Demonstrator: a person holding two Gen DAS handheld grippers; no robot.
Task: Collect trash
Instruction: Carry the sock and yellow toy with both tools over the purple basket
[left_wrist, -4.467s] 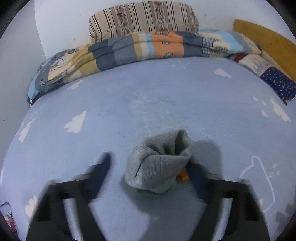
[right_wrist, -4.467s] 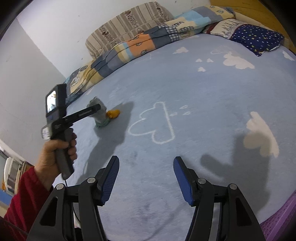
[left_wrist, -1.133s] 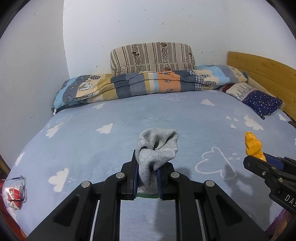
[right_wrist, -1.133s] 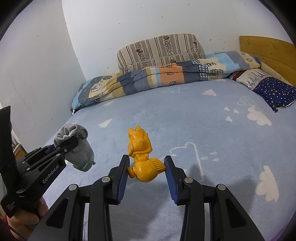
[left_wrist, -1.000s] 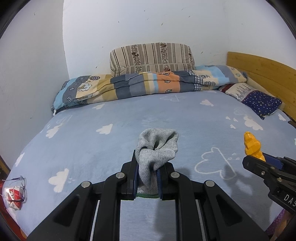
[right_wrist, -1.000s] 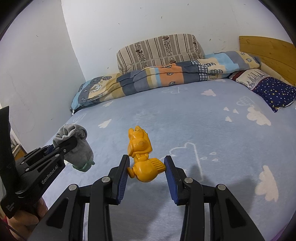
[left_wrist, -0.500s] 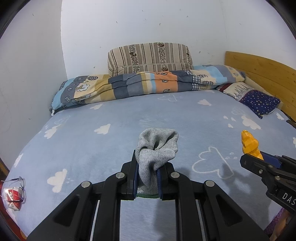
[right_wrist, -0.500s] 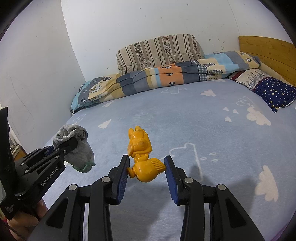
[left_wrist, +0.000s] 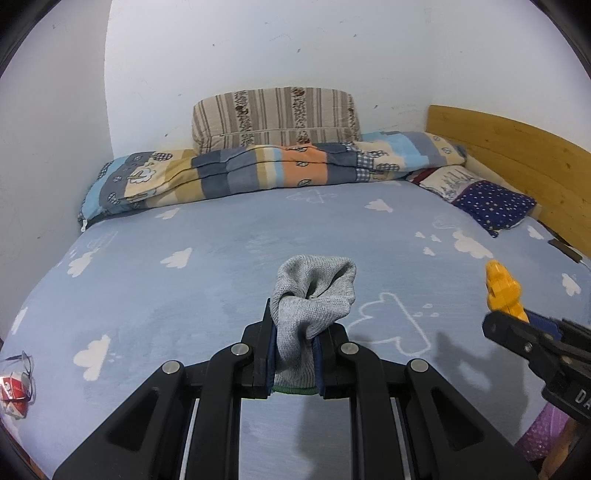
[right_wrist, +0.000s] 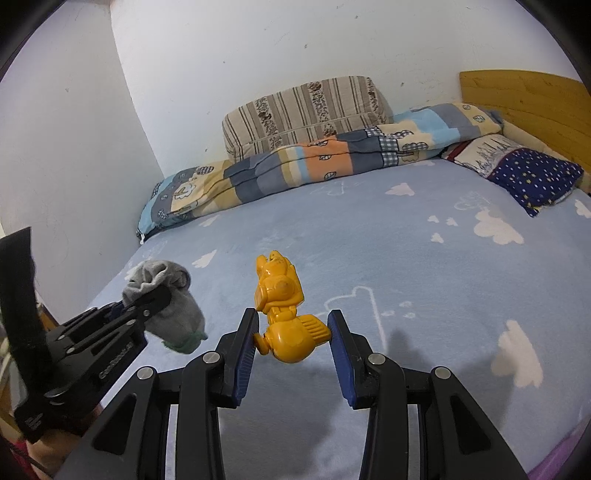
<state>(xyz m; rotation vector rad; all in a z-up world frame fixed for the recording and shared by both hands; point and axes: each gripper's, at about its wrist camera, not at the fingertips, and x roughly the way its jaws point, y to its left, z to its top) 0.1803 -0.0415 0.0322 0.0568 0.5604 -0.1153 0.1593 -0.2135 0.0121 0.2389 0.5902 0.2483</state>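
Observation:
My left gripper is shut on a grey sock with a green hem and holds it up above the blue bed. It also shows at the left of the right wrist view, with the sock hanging from it. My right gripper is shut on a yellow plastic toy and holds it above the bed. The toy and the right gripper show at the right edge of the left wrist view.
The blue sheet with white clouds covers the bed. A folded patchwork quilt, a striped cushion and a starry pillow lie along the wall. A wooden headboard is at right. Glasses and a red item lie at the left edge.
Both grippers have drawn back a little from the bed and keep hold of the sock and the toy. Earlier, the sock and toy lay on the bed and both grippers were open.

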